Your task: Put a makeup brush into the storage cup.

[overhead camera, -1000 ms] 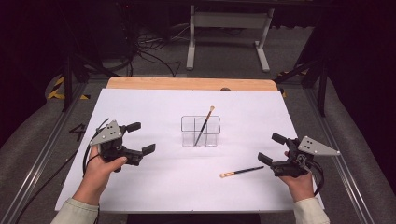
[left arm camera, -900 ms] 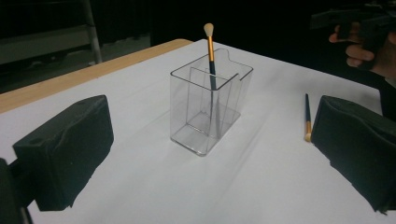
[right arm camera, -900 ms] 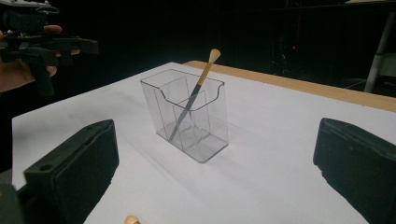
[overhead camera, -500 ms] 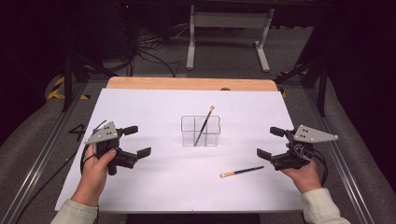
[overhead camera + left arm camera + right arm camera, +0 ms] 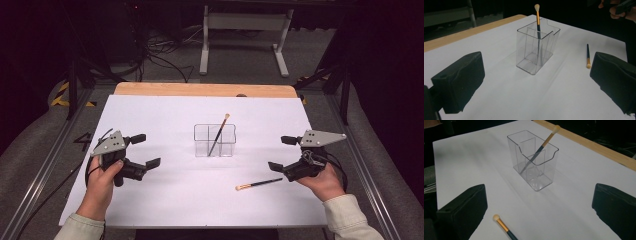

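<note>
While both grippers, left [image 5: 141, 150] and right [image 5: 284, 152], gape wide, loose brush [image 5: 259, 184] lies near right; clear holder [image 5: 215, 141] centred between.

One brush [image 5: 219, 134] stands in the holder [image 5: 214, 141]; another brush [image 5: 259, 184] lies before it.

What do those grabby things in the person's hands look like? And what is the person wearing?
Each hand holds black tongs with two chunky, blocky black jaws. The left tongs and the right tongs each carry a flat grey three-cornered plate on top, dotted with small dark holes. A thin black cable loops from each one. The person wears pale, light-coloured long sleeves with snug cuffs.
</note>
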`<action>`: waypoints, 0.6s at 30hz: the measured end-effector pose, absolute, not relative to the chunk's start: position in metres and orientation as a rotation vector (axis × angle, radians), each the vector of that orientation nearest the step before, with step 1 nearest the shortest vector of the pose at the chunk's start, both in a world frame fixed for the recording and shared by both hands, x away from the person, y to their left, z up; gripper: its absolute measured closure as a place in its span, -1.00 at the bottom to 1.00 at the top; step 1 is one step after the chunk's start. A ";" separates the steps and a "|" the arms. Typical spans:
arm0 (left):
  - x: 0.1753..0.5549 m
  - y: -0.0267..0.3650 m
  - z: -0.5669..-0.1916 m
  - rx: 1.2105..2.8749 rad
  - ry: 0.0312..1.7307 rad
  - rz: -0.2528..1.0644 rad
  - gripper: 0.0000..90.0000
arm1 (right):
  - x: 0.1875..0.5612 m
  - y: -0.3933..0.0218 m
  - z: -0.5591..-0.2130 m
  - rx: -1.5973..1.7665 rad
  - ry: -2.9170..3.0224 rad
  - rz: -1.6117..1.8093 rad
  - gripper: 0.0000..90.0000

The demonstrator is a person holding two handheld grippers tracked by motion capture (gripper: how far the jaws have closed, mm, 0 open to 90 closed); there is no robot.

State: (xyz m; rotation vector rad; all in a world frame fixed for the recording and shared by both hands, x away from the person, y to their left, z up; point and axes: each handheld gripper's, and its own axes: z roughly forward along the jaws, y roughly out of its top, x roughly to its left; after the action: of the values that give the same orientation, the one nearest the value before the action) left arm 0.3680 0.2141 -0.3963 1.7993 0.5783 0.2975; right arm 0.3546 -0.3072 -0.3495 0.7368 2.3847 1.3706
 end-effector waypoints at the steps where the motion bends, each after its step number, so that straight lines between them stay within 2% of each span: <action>1: 0.368 0.214 -0.396 1.800 0.579 0.298 -0.99 | 0.356 -0.304 -0.348 0.726 2.425 1.338 -0.98; 18: 0.369 0.214 -0.398 1.815 0.578 0.295 -0.99 | 0.365 -0.293 -0.339 0.656 2.537 1.185 -0.98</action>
State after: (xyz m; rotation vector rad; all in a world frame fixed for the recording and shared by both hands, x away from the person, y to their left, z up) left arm 0.3686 0.2142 -0.3978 1.8148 0.5782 0.2949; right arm 0.3645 -0.2934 -0.3392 0.6565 2.5371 1.1854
